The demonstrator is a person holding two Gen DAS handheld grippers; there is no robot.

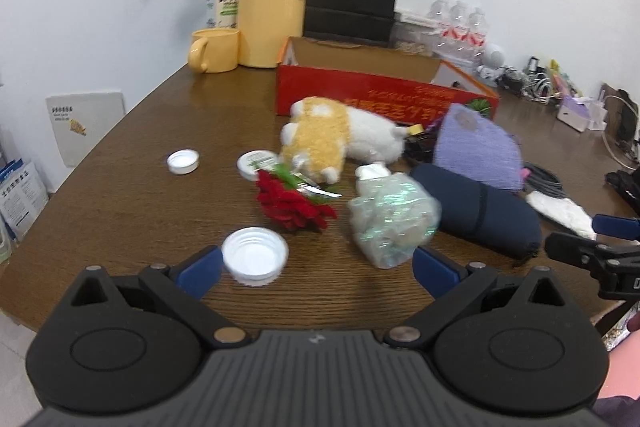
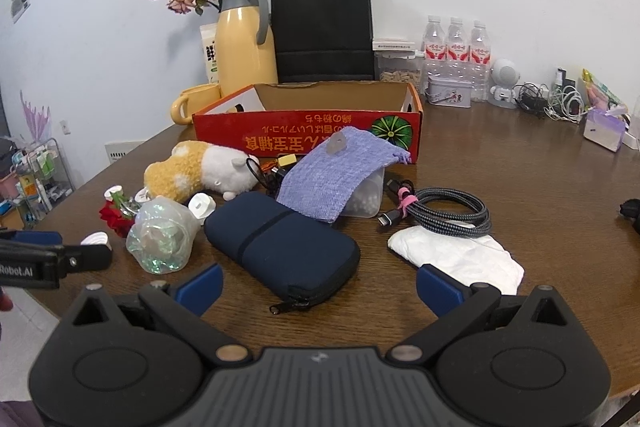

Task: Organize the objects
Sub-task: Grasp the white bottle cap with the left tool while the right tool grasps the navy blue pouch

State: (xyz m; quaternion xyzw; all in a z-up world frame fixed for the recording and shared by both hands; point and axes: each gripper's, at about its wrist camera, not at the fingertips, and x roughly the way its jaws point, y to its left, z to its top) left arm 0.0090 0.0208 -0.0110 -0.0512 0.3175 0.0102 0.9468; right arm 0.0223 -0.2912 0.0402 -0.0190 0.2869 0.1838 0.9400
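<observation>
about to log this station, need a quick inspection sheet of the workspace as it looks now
surface: brown wooden table, crowded at the middle.
job's things: open red box; plush toy; navy pouch; purple cloth; red flower; crinkled clear bag; white lid.
clutter: yellow thermos, black bag, water bottles.
grippers: left hand-held gripper and right hand-held gripper open, empty.
cables: braided cable, coiled.
surroundings: white wall.

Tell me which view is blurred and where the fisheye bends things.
Left wrist view: motion-blurred, worst on the iridescent bag and plush toy. Right wrist view: sharp; the red box print is readable. Both views curve the table edge and darken at the corners.
</observation>
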